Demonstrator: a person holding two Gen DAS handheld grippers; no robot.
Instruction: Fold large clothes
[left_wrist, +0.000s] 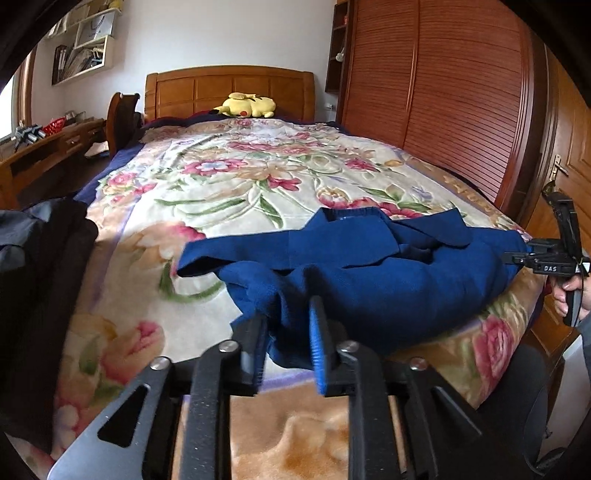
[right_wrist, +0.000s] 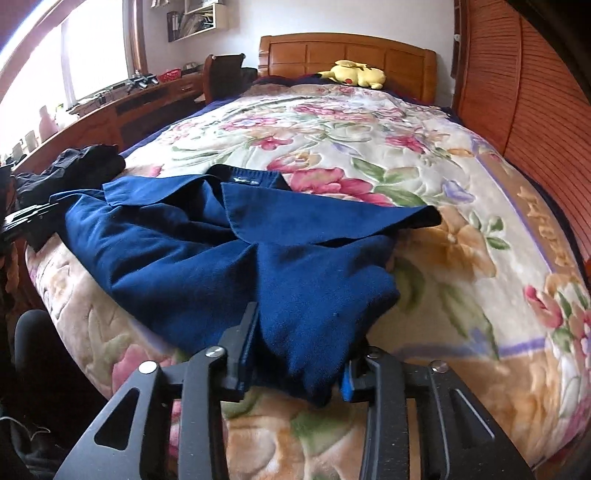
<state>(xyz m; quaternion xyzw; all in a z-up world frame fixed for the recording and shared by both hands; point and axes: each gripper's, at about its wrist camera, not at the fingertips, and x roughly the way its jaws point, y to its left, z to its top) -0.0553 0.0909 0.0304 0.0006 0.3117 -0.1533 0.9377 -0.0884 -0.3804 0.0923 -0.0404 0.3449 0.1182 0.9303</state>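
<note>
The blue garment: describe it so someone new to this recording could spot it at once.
Start at the bed with the floral blanket. At its near end lies the blue garment, rumpled, one corner between each gripper's fingers. The dark clothes beside it are black; this one is plain navy with a small label at its ribbed collar.

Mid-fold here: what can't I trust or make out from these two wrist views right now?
- Blue garment: its near hem, hidden between the right hand-held gripper fingers, right wrist view.
- Left hand-held gripper: grip depth unclear; bunched cloth covers the pads, left wrist view.
- Neck label: too small to read.
- Dark clothes: cut off by the left edge, left wrist view.
</note>
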